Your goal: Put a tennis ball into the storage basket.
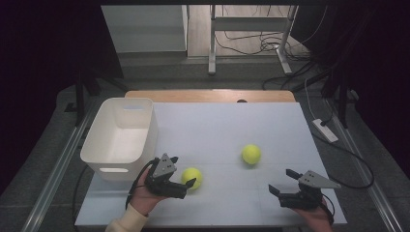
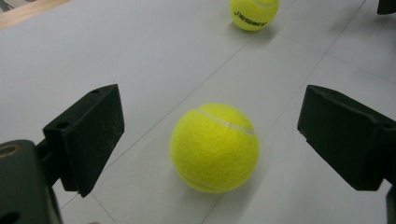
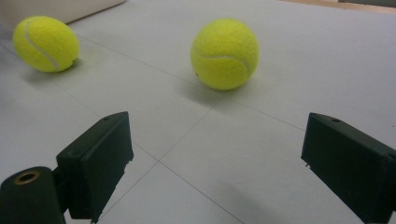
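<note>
- Tabletop (image 1: 222,125): pale grey surface with thin seam lines; a wooden strip shows along its far edge.
- Near tennis ball (image 1: 191,177): yellow-green, resting on the tabletop at the front left, just right of the bin's near corner. In the left gripper view it lies between the two black jaws (image 2: 215,147), clear of both, with a white seam curving over its top.
- Far tennis ball (image 1: 251,154): same yellow-green, resting on the tabletop near the middle, well apart from the near ball. In the left gripper view it sits at the top edge, dark lettering on its side (image 2: 253,13); in the right gripper view it stands ahead, between the jaws' lines but well beyond them (image 3: 224,53).
- Left tongs (image 1: 180,171): held in the person's left hand (image 1: 145,193), cream sleeve at the wrist; jaws spread wide, one to each side of the near ball, gripping nothing.
- Right tongs (image 1: 283,181): held in the person's right hand at the front right of the tabletop; jaws spread wide over bare surface, pointing toward the far ball, well short of it.
- White bin (image 1: 99,145): rectangular plastic tub with a handle slot, standing at the tabletop's left edge, interior bare.
- Floor beyond: tangled cables (image 1: 270,46) and a metal frame's legs.
</note>
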